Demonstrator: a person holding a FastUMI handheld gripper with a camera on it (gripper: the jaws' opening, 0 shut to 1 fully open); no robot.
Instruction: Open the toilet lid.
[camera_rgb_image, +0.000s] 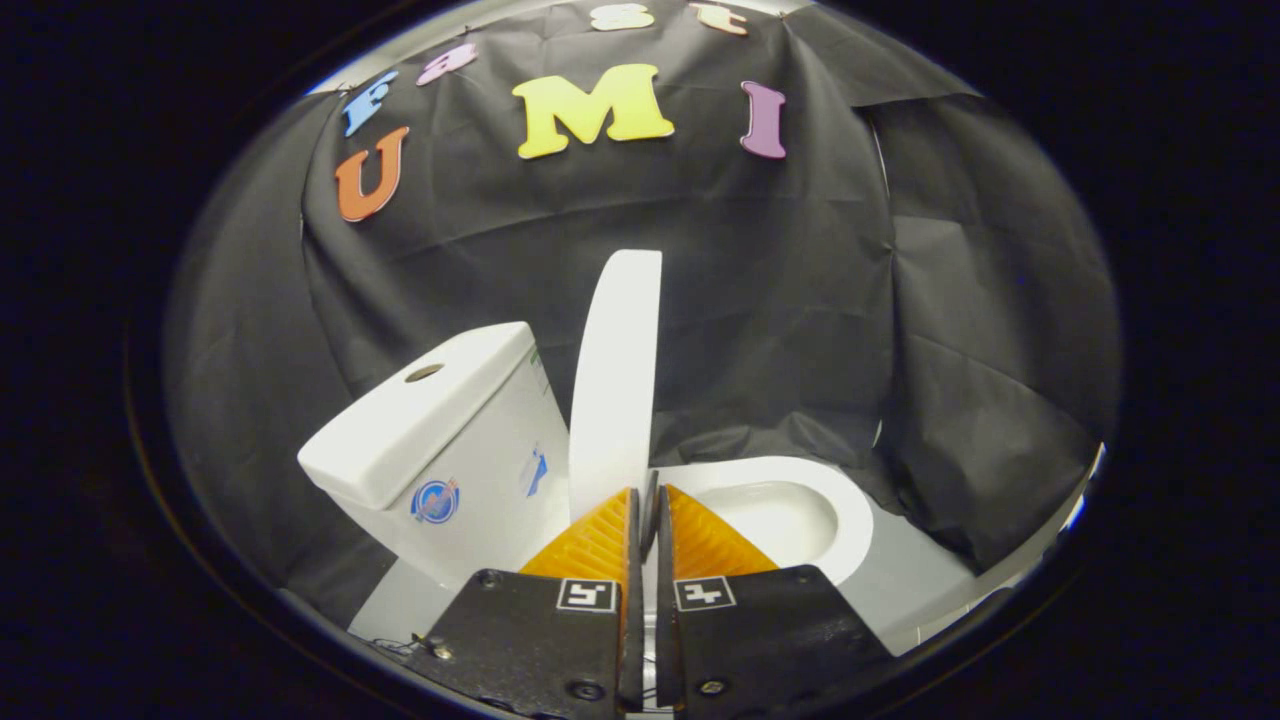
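- nearest of all, the gripper (648, 497) has its two fingers drawn almost together, with only a thin dark slit left between them.
- each finger carries a small square marker tag (586, 595) on its dark base.
- the fingertips sit right at the lower edge of the toilet lid (616, 375); the lid's edge seems to run down into the slit, but whether both fingers actually press on it cannot be told from here.
- the toilet lid is raised, standing close to upright and seen nearly edge-on, a tall white slab rising straight ahead of the fingers.
- just to the right of the lid and the fingertips, the white toilet seat (850, 510) lies flat around the open bowl (780, 520), whose pale inside is uncovered.
- to the left of the lid stands the cistern (450, 440), white and boxy, tilted in this fisheye view, close beside the lid.
- a round flush button (424, 373) sits in the cistern's top, and two small stickers (435, 500) show on its side.
- the toilet rests on a pale floor (920, 590).
- behind everything hangs the wrinkled black cloth wall (780, 300) of the booth.
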